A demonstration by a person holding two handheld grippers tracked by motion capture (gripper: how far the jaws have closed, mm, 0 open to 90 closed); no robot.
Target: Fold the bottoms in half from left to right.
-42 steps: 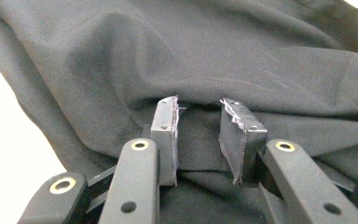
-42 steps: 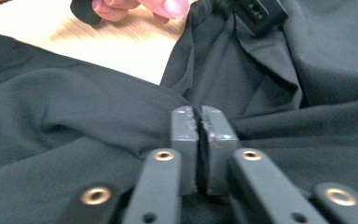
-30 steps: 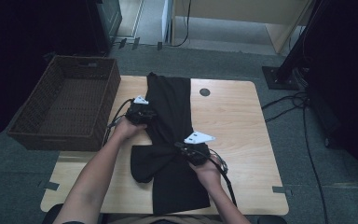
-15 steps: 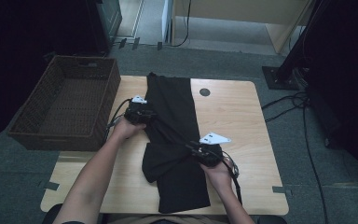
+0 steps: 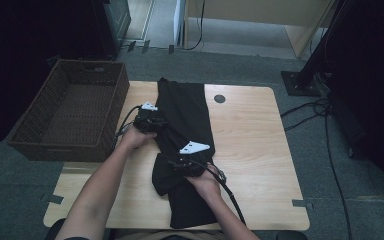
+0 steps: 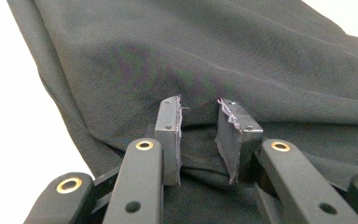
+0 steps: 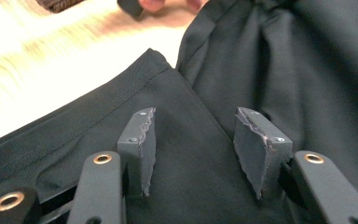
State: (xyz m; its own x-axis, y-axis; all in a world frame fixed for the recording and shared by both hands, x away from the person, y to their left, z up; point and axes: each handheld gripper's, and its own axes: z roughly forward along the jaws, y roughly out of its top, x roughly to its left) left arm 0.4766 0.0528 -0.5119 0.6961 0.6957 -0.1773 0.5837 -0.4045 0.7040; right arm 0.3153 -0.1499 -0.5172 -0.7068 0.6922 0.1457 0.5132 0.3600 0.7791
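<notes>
High view: a black garment lies lengthwise down the middle of the wooden table, running from the far edge to the near edge, with a folded flap bulging to the left at its near half. The left gripper sits at the garment's left edge, about midway along it. The right gripper rests on top of the cloth nearer the person, just right of the folded flap. A wicker basket stands to the left, off the table's left side.

Left gripper view: the jaws stand narrowly apart with a small ridge of the garment gathered between the pads; the cloth spreads away beyond them.

Right gripper view: the jaws have just been opening and now stand moderately wide, pads clear of the fabric. The garment lies flat beneath and between them, its hemmed corner just beyond the left pad.
</notes>
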